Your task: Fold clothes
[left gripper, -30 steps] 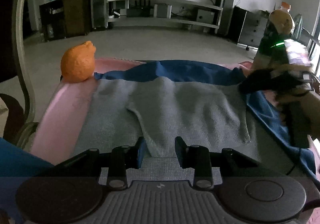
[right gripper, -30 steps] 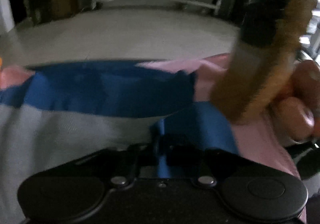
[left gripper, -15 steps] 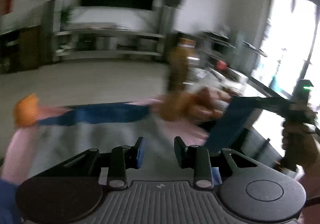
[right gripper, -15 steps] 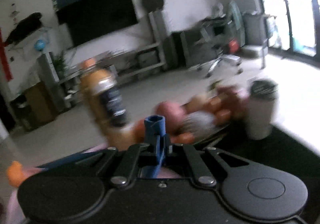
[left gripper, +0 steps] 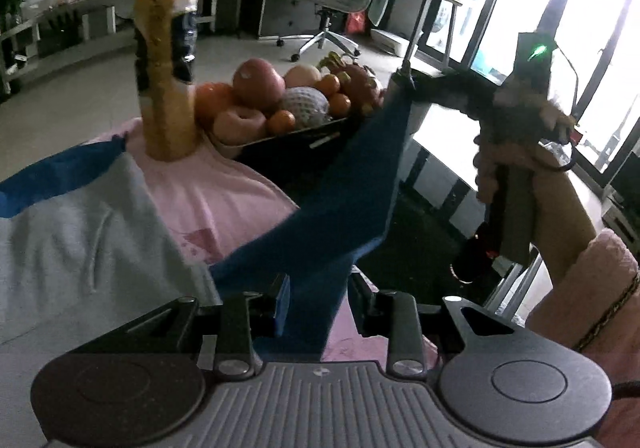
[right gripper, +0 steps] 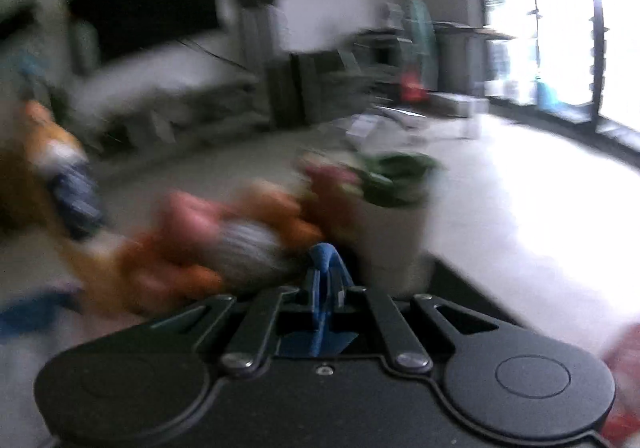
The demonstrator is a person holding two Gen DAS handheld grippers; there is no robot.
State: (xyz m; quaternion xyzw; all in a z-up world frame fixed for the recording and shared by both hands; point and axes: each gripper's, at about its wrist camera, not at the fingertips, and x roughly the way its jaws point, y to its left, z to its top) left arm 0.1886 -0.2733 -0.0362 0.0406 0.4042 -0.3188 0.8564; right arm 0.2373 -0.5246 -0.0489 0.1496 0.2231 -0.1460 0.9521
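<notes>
Pink-covered worktop: right gripper clenched on lifted blue cloth garment; left gripper fingers spread around it, ungrasped.

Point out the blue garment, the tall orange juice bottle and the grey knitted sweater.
blue garment (left gripper: 352,183): left wrist view, the stretched middle of the raised cloth.
tall orange juice bottle (left gripper: 166,103): left wrist view, its body below the dark label.
grey knitted sweater (left gripper: 80,240): left wrist view, the flat knit surface.

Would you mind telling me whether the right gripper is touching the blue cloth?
Touching. The right wrist view shows the right gripper shut on a bunched fold of the blue cloth, which pokes up between its fingertips.
</notes>
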